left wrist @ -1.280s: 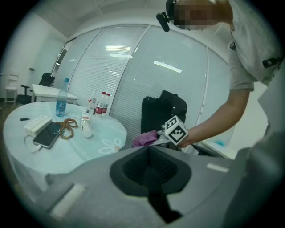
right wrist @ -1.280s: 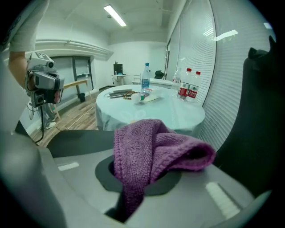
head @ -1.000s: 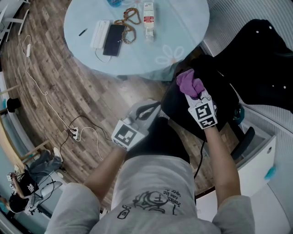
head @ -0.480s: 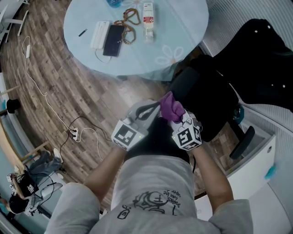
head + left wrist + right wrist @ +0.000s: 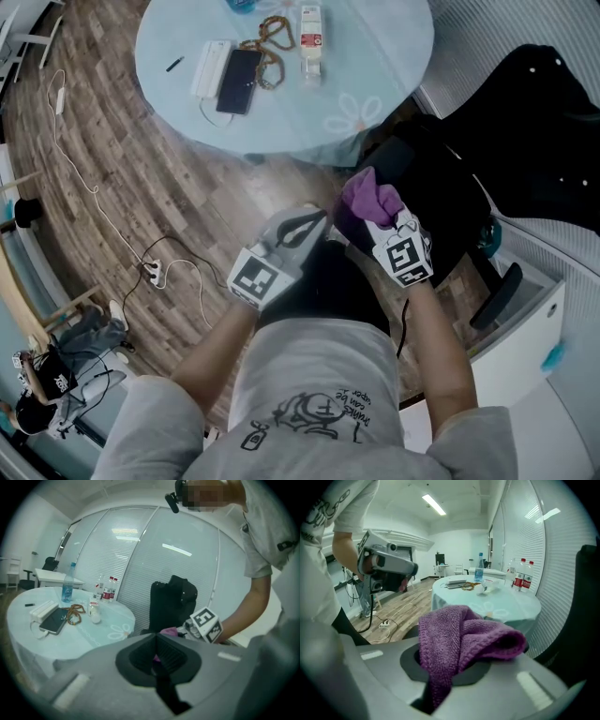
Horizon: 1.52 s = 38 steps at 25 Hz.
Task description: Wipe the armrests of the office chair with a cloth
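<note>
Left gripper (image 5: 319,221) hovers just left of the office chair (image 5: 450,202), jaws pressed together on nothing. Right gripper (image 5: 384,225) clamps the purple cloth (image 5: 367,194) over the chair's near armrest (image 5: 386,161). Wiping looks barely begun, with the other armrest still to do.

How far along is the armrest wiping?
Done: the purple cloth is gripped in the right tongs. In hand: it sits at the office chair's black armrest. Remaining: whether any armrest is clean can't be seen. The left tongs are shut, empty.
</note>
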{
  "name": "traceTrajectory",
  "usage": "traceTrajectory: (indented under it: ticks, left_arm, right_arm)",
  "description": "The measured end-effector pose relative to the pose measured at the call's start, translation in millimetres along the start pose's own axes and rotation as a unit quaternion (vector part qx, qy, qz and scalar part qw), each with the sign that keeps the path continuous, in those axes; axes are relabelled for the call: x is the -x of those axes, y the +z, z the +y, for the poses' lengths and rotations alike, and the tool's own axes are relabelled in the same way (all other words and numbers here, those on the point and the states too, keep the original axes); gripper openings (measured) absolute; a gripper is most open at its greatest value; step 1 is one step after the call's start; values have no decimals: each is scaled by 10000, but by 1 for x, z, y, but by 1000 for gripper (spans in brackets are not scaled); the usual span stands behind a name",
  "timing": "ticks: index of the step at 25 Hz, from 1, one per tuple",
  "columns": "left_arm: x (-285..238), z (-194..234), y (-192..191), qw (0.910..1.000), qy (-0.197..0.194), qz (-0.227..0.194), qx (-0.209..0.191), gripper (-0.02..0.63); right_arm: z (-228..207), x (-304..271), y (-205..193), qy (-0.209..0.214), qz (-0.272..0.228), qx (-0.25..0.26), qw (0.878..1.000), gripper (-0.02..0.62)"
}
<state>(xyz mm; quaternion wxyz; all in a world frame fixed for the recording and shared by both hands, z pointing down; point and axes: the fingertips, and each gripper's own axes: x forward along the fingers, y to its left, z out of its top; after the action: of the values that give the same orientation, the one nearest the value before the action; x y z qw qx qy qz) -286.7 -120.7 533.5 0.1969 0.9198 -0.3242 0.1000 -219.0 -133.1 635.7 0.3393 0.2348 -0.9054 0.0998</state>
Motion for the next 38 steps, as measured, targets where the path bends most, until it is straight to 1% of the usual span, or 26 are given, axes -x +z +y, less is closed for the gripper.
traceTrajectory:
  ticks: [3, 8, 10, 14, 19, 21, 24, 27, 30, 35, 36, 38]
  left_arm:
    - [1, 0, -1, 10000, 27, -12, 41, 2]
    - [2, -1, -2, 10000, 27, -18, 64, 2]
    - [1, -1, -2, 10000, 32, -12, 72, 2]
    - [1, -1, -3, 10000, 49, -11, 61, 2]
    - [1, -3, -2, 10000, 57, -22, 71, 2]
    - [1, -4, -1, 10000, 43, -5, 42, 2]
    - [1, -3, -1, 10000, 41, -12, 43, 2]
    - [3, -3, -1, 10000, 53, -28, 60, 2]
    - [3, -3, 0, 9999, 67, -61, 95, 2]
    - [4, -3, 1, 9999, 70, -50, 68, 2]
    - [4, -3, 1, 9999, 74, -56, 69, 2]
    - [4, -3, 2, 9999, 72, -52, 51, 2]
  right_arm:
    - [-38, 2, -4, -215, 39, -91, 9997, 40]
    - [-113, 6, -12, -660, 218, -145, 9975, 40]
    - [-136, 6, -12, -698, 244, -120, 9972, 40]
    - [-150, 4, -13, -626, 355, -58, 9974, 40]
    - [-146, 8, -14, -836, 269, -311, 9957, 37]
    - [-144, 8, -13, -900, 233, -332, 9951, 37]
    - [-135, 7, -9, -909, 135, -306, 9953, 37]
    - [-107, 6, -7, -730, 87, -172, 9971, 37]
    - [-63, 5, -3, -449, -9, 9, 9990, 37]
    - [25, 6, 0, 121, -199, 142, 9996, 37]
    - [41, 7, 0, 184, -235, 138, 9995, 37]
    - [59, 10, -1, 175, -280, 82, 9994, 37]
